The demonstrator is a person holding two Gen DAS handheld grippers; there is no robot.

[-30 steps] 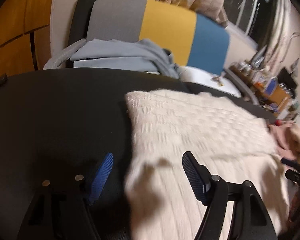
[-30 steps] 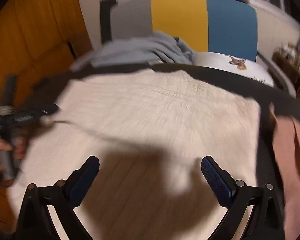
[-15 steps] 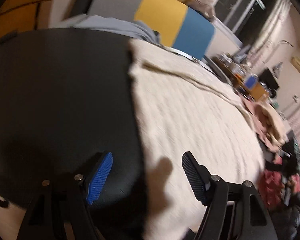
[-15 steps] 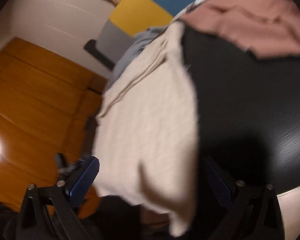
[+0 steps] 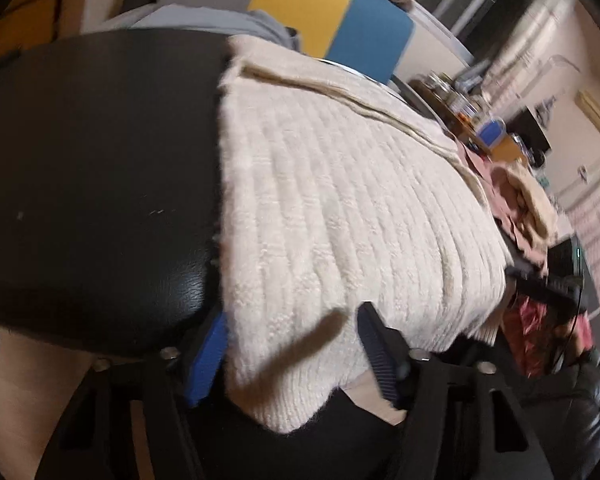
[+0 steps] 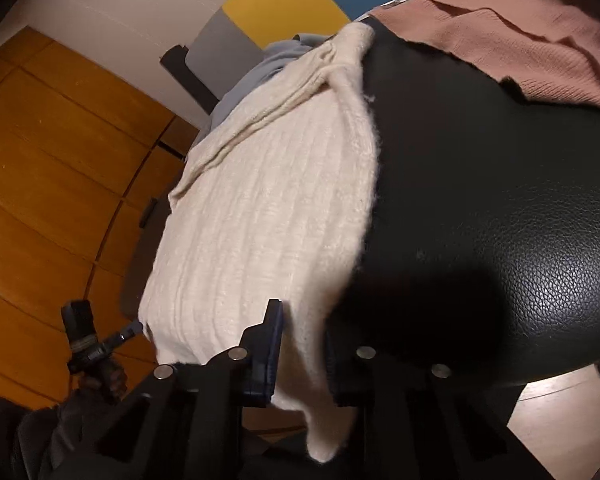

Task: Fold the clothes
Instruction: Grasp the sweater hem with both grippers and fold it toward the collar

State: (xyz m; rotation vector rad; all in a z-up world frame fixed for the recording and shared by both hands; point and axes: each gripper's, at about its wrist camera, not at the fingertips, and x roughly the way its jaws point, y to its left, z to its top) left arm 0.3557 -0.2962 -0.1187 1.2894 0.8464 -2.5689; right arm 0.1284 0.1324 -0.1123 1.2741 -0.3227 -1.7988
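Cream knit sweater [image 5: 340, 216] lies flat on the black tabletop [image 5: 100, 168], ribs running away from both cameras, near hem hanging over the front edge toward the person.

Right gripper [image 6: 300, 360] sits at the sweater's right hem corner [image 6: 324, 420]: jaws nearly together with the knit between them, looks like a pinch on that corner. Left gripper [image 5: 292, 356] is at the left hem corner, jaws still spread with the fabric edge lying between the pads; blue pad [image 5: 206, 356] just touches the left edge, not clamped as far as I can tell.

Key relation: long axis of the sweater runs from the hem at the grippers to the far end near the grey garment [image 6: 260, 68]. Both corners sit directly ahead of their own gripper, so each arm is nearest its own side. A hem-to-far-end fold would travel straight along that axis.

Pink garment [image 6: 520, 40] lies on the tabletop to the right, apart from the sweater. Far end shows a doubled-over band; whether sleeves are tucked there I can't tell.
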